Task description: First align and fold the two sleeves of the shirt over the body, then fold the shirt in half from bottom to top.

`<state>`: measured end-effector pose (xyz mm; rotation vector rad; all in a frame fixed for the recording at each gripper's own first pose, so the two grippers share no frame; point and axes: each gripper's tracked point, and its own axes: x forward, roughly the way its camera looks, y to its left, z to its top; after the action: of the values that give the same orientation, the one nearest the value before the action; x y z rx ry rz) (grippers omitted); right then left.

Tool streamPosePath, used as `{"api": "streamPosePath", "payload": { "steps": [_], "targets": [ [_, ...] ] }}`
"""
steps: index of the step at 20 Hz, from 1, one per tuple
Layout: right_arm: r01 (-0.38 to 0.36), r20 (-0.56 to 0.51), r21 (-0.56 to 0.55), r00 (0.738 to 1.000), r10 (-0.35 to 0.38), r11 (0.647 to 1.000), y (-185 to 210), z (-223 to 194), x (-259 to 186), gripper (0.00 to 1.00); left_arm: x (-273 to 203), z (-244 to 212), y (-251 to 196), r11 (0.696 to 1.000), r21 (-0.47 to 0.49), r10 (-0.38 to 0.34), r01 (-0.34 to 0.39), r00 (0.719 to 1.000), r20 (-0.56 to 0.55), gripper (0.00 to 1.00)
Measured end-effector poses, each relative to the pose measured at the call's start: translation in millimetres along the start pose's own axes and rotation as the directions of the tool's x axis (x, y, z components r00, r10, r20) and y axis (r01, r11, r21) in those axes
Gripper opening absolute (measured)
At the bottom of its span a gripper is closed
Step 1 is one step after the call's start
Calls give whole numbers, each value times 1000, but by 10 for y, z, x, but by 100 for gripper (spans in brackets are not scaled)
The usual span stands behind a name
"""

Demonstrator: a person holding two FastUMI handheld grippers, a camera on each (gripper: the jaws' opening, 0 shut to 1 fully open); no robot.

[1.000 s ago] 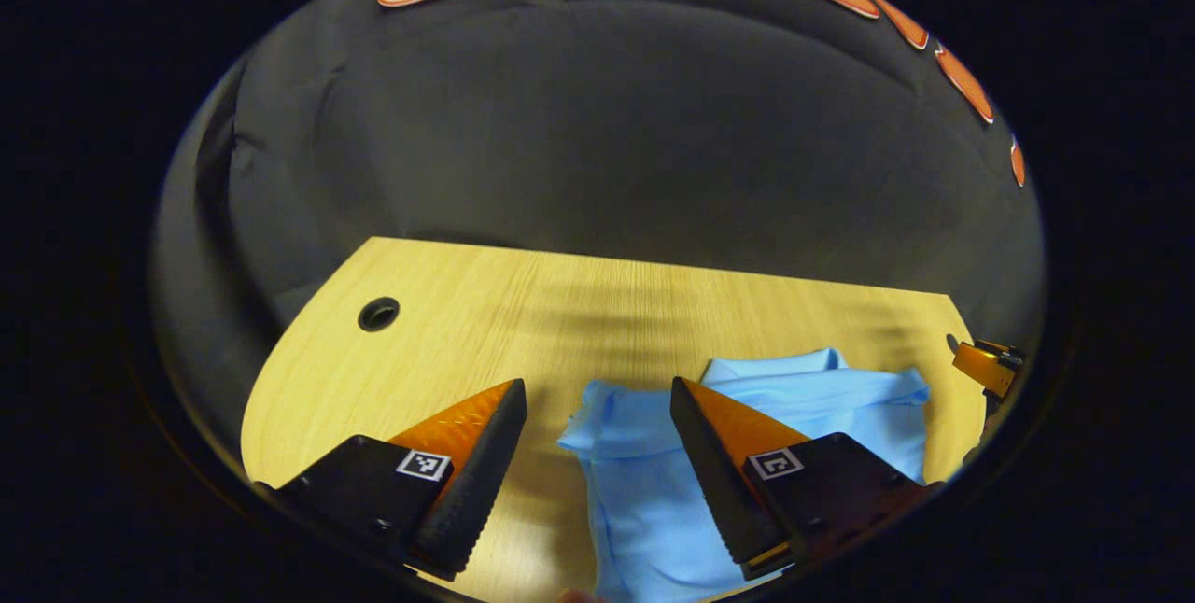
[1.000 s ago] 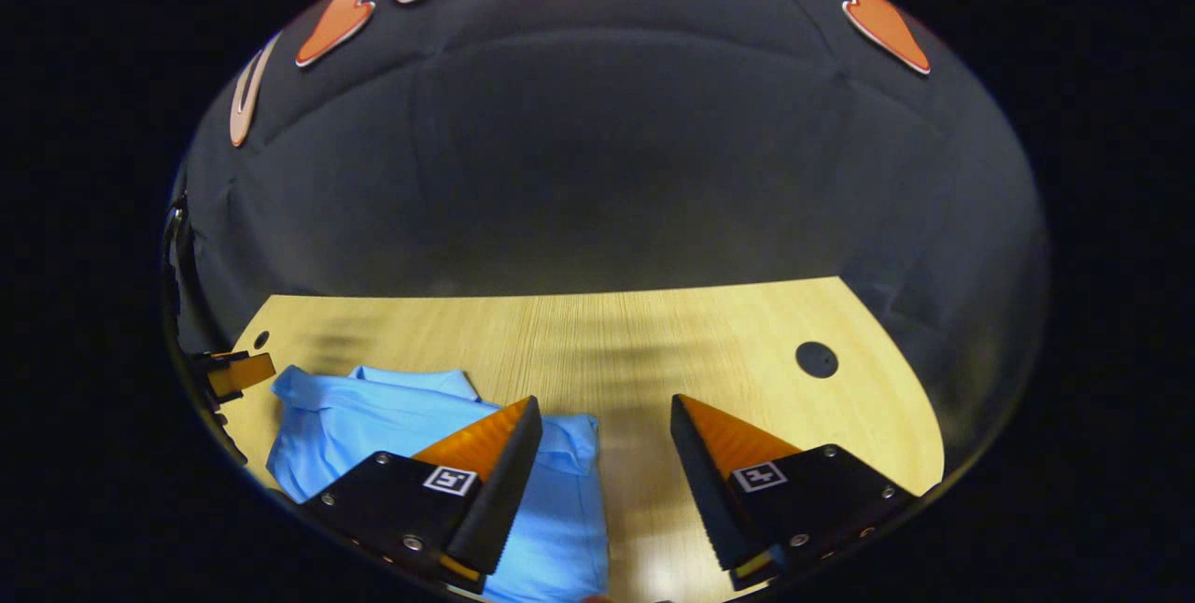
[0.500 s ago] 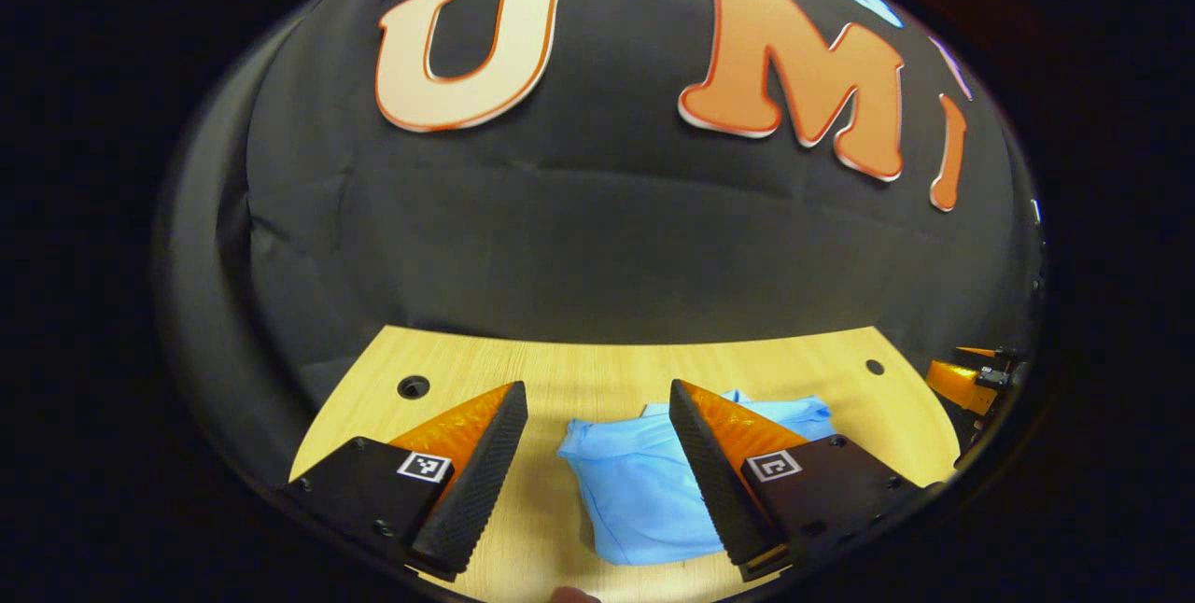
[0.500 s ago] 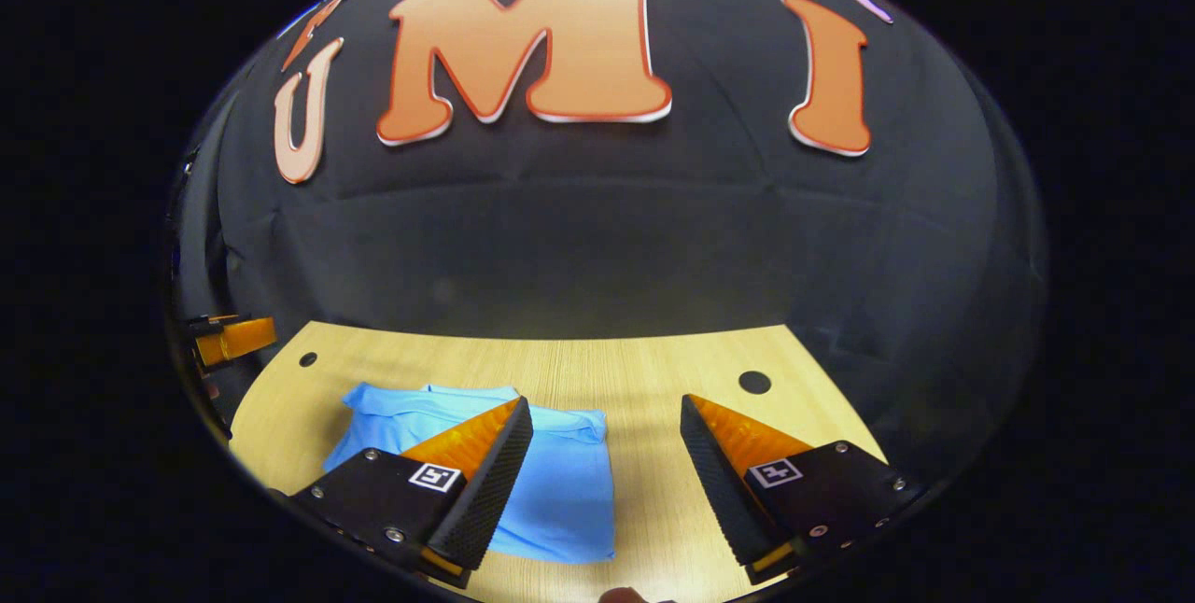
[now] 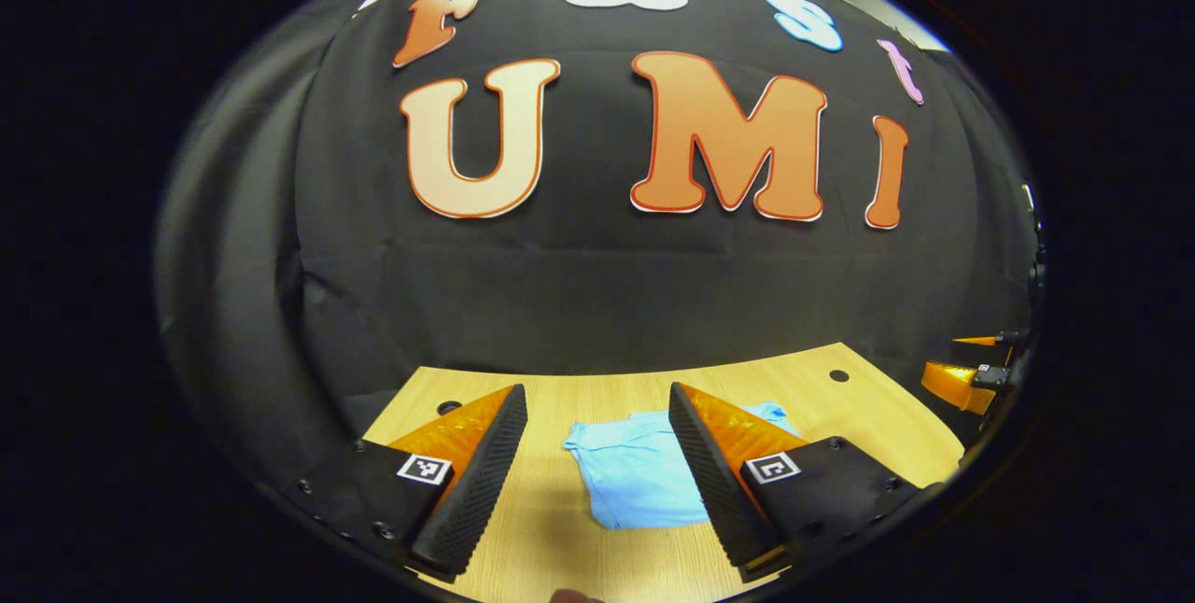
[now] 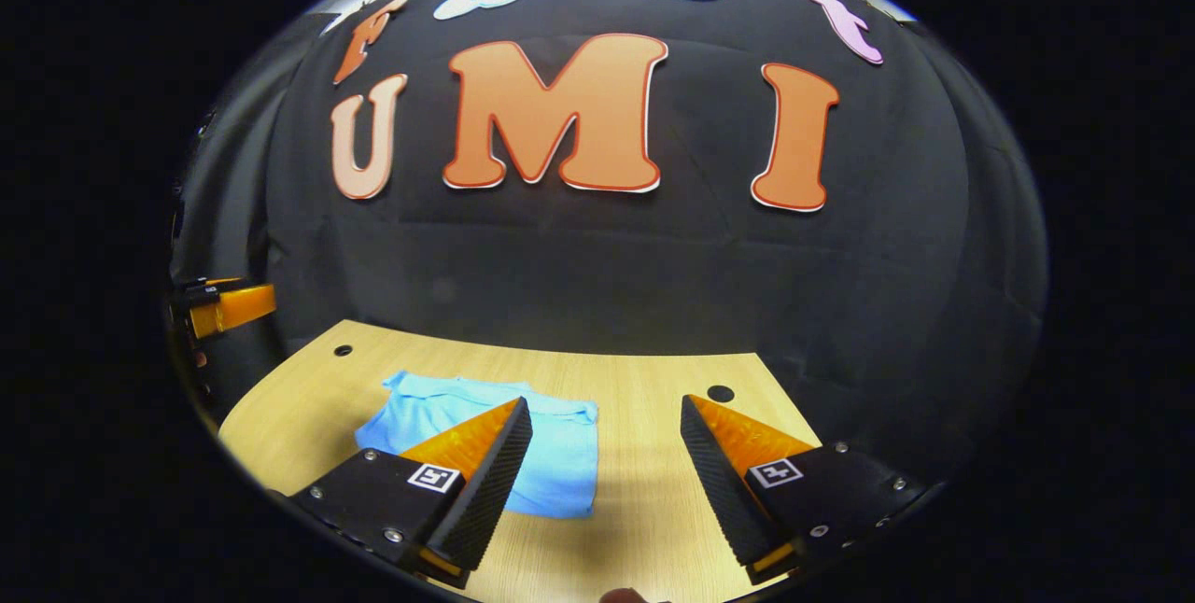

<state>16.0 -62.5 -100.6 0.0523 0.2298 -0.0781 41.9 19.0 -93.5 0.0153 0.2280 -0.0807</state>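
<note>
A light blue shirt (image 5: 639,477) lies folded into a compact rectangle on the wooden table (image 5: 840,407). In the right gripper view the same shirt (image 6: 560,454) sits left of centre on the table (image 6: 644,398). My left gripper (image 5: 597,463) is held above and back from the shirt, open, nothing between its fingers. My right gripper (image 6: 602,472) is likewise raised and open, its left finger overlapping the shirt's near edge in the image. The right gripper (image 5: 962,379) shows at the far right of the left gripper view, the left gripper (image 6: 224,304) at the far left of the right gripper view.
The table has small round cable holes: one (image 5: 449,407) at its left and one (image 5: 838,375) at its right in the left gripper view, one (image 6: 720,393) at the right in the right gripper view. The black cloth wall stands right behind the table's far edge.
Both grippers have pulled up and back from the shirt, staying open. The shirt now looks smaller and farther away, and more of the back wall is in view.
</note>
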Motion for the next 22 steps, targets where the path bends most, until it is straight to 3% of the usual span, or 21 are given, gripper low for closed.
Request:
{"api": "streamPosePath", "payload": {
  "steps": [4, 11, 16, 22],
  "targets": [
    [-77, 25, -23, 997, 77, 997, -3, -73, -482, 97, -748, 35, -170, 998, 0, 61, -61, 996, 57, 98],
    [-105, 89, 14, 991, 103, 994, -177, -106, -1149, 97, -1718, 99, -425, 993, 25, 111, -116, 983, 147, 99],
    [-74, 120, 49, 990, 68, 996, -306, -78, -1376, 97, -1955, 46, -410, 992, 1, 125, -127, 980, 156, 100],
    [-35, 159, 31, 987, 30, 999, -319, 8, -1518, 97, -2048, -103, -392, 989, 61, 130, -137, 985, 111, 100]
  ]
}}
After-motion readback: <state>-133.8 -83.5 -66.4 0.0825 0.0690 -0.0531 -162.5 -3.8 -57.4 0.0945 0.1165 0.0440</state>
